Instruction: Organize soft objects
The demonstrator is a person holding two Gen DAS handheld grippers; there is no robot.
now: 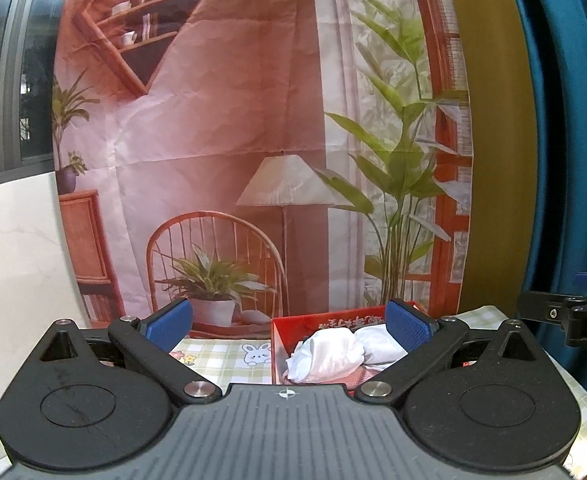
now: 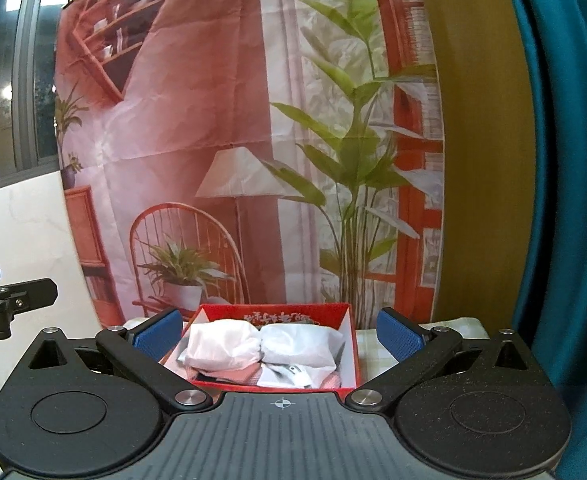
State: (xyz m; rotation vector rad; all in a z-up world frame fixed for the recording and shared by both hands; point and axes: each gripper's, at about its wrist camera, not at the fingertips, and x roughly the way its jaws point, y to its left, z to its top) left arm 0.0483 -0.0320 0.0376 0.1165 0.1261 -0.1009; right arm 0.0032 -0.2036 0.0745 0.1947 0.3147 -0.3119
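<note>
Red box of soft bundles, both grippers empty above the tabletop

Item: red box (image 2: 273,314) on a checked cloth (image 1: 221,360) over the tabletop, holding two white bundles (image 2: 261,346) side by side on top of pink and patterned folded pieces (image 2: 293,378). Left gripper (image 1: 289,326): jaws wide apart, holding nothing, box ahead and to its right. Right gripper (image 2: 279,332): jaws wide apart, holding nothing, box straight ahead between the blue pads (image 2: 399,338). Backdrop: printed room scene (image 2: 213,120). Step, as judged: packing looks near done, hands idle between placements. Next move calls for either tidying the bundles level or finding any remaining piece; none shows outside the box
</note>
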